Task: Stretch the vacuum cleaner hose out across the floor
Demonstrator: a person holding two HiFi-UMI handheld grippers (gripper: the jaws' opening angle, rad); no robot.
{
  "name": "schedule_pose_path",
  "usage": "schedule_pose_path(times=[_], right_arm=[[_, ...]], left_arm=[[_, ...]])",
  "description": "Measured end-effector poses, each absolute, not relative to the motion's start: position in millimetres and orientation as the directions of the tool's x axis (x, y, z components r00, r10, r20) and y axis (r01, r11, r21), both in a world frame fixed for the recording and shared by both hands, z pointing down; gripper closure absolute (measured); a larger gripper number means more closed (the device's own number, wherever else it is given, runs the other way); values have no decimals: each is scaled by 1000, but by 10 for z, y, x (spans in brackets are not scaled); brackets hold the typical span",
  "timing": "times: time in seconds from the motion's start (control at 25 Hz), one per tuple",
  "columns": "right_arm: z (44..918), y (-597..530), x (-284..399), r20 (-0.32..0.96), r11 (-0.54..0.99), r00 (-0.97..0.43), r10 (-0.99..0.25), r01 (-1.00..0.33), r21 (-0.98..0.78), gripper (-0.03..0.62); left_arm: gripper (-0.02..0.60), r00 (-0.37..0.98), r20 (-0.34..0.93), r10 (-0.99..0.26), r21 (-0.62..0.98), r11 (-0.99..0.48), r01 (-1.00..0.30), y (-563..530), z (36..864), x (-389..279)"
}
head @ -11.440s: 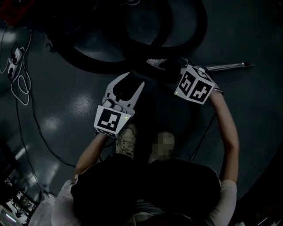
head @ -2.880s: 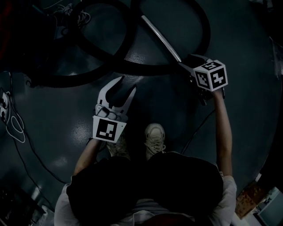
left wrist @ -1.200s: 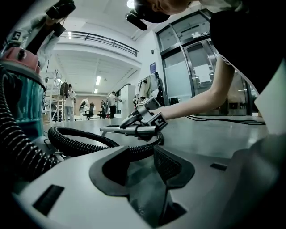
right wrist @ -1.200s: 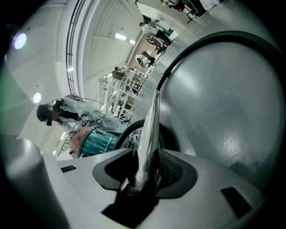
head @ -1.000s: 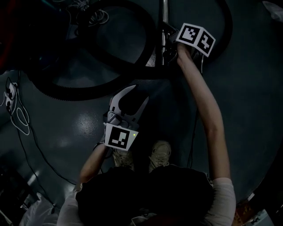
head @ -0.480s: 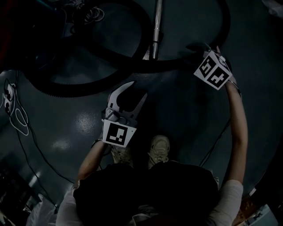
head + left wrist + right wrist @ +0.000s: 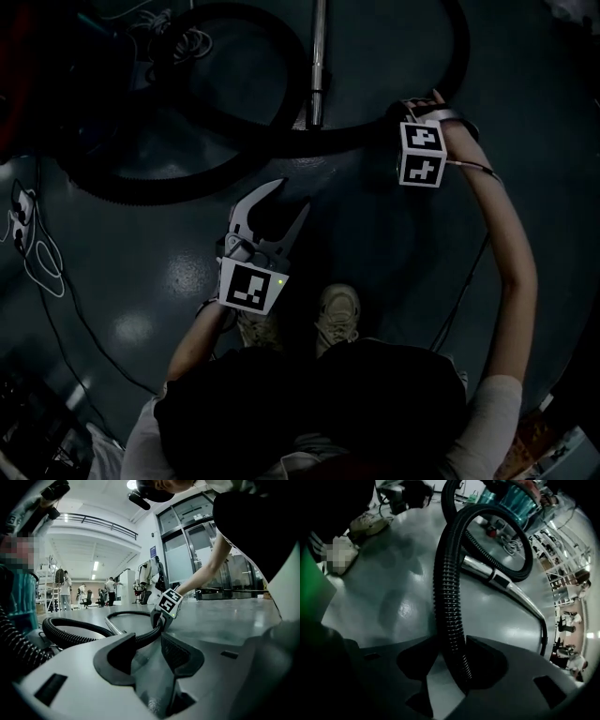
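The black ribbed vacuum hose [image 7: 187, 187] lies in wide loops on the dark floor, and its metal wand [image 7: 317, 66] points away from me. My right gripper [image 7: 413, 112] is shut on the hose at the near right bend. In the right gripper view the hose [image 7: 449, 602] runs up from between the jaws of my right gripper [image 7: 452, 648] toward the wand [image 7: 501, 581] and the teal vacuum body [image 7: 511, 496]. My left gripper [image 7: 286, 202] hovers open and empty in front of the nearest loop. My left gripper [image 7: 147, 648] has only the floor between its jaws, with the hose [image 7: 70, 632] beyond.
A white cable [image 7: 42, 267] and a power strip [image 7: 19, 211] lie at the left. My shoes [image 7: 337, 314] stand just behind the left gripper. More cords [image 7: 178, 37] are bundled at the top left. People [image 7: 110, 590] and glass doors [image 7: 225, 573] are far off.
My right gripper has swung from beside the wand to the right and back toward me, bringing the hose bend with it. The left gripper has stayed almost still.
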State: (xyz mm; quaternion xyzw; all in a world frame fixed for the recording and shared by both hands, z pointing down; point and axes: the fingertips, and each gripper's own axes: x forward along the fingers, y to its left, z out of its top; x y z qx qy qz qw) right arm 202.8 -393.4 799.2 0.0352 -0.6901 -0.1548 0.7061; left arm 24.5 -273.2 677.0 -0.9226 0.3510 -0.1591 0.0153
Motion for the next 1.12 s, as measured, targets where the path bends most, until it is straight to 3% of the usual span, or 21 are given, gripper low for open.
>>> schedule_pose_path(times=[0.2,0.4,0.52,0.64,0.72,0.8,0.92,1.04,1.12], right_arm=[[8110,-3875,2001,980,969,66,-186,177,172,404],[8042,-2947,1973,995,980,103,17,196,-37,404],[8000,-2158,1827,973,950,112,201,221,-222,404],[7882,-1511,1435,911,899,-28,411,176,-400,419],[7696,-1191,1046,805,832,-208,555,120,-542,421],[7510,-1013,659,678,756,-392,622,76,-650,420],[7394,-1198,194,588,736,-625,513,-33,-676,421],[7342,-1771,-105,559,744,-777,289,-185,-642,422],[7278,-2175,-217,560,763,-814,153,-263,-591,424]], left_arm=[[423,686,279,-673,-128,-734,-667,-2755,6797,116],[423,676,263,-689,-142,-720,-679,-2745,6745,46],[423,656,245,-714,-184,-699,-691,-2727,6643,-21],[423,611,231,-757,-227,-653,-722,-2694,6586,-268],[423,562,220,-797,-267,-603,-751,-2714,6542,-517],[423,488,182,-854,-236,-519,-821,-2785,6439,-785],[423,417,108,-902,-139,-429,-892,-2876,6229,-974],[423,469,209,-858,-344,-514,-786,-2775,6323,-867],[423,501,228,-835,-340,-551,-762,-2705,6413,-753]])
